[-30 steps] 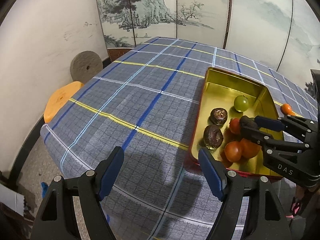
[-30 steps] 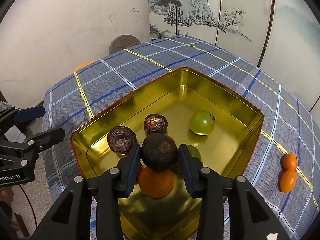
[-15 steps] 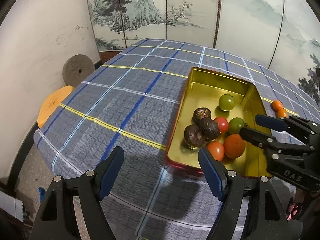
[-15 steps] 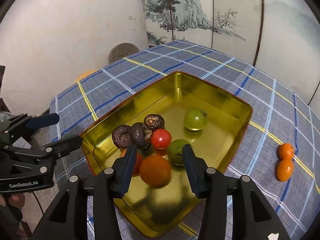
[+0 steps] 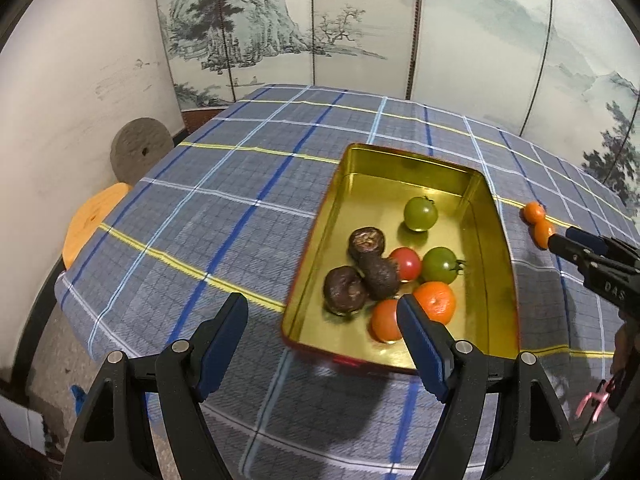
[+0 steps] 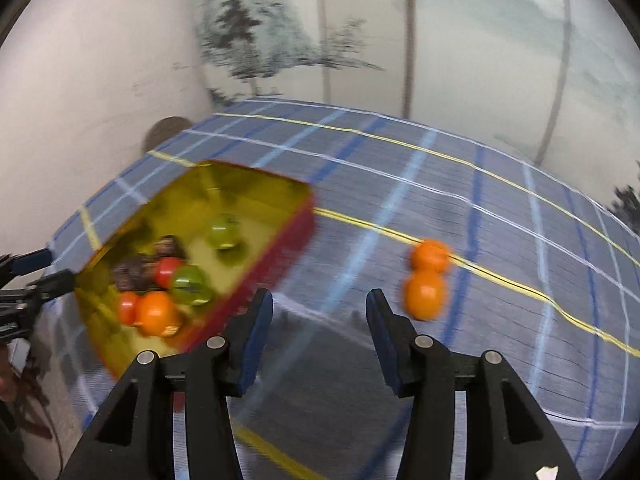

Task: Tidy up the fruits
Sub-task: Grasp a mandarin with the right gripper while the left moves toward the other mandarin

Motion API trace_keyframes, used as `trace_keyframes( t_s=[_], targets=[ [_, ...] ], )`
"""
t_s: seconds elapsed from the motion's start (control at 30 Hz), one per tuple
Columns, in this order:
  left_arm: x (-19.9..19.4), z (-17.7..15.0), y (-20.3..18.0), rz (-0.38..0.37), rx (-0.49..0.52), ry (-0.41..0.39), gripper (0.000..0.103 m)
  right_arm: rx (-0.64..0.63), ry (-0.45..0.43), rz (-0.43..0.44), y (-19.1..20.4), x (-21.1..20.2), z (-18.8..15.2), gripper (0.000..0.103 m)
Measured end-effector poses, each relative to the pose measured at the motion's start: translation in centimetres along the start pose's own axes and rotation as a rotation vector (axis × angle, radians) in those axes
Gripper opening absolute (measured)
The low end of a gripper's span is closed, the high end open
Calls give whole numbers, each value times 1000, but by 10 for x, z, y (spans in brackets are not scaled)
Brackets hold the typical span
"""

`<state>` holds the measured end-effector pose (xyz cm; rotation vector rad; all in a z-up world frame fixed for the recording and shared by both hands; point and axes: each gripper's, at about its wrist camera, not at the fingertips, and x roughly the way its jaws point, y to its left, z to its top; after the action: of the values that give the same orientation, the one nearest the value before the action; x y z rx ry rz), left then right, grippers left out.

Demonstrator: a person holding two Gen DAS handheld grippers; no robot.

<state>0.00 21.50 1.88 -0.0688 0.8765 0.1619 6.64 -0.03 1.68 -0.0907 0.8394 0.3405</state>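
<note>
With our right gripper (image 6: 318,316) empty, fingers parted, we should square up over the two oranges (image 6: 426,280) on the desk (image 6: 400,184) beside the gold tin (image 5: 494,248), probably touching through the blur, and pinch one cleanly, our left gripper (image 5: 322,340) idling wide.

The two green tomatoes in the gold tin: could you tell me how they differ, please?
The farther green tomato sits alone on bare tin floor; the nearer green tomato touches the red tomato in the cluster. The farther one's stem points up, the nearer one's sideways. Both are round, glossy and similar in size, inside the gold tin.
</note>
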Motion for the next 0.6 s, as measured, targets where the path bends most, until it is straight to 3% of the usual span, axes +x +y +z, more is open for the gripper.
trace_keyframes(
  t_s=[0.27,0.6],
  targets=[
    [7,12,-22,-26,32,9,77,83,37,-61,-54,22,-6,46],
    [19,33,-53,-59,67,14,77,65,63,-67,-62,57,-3,45]
  ],
)
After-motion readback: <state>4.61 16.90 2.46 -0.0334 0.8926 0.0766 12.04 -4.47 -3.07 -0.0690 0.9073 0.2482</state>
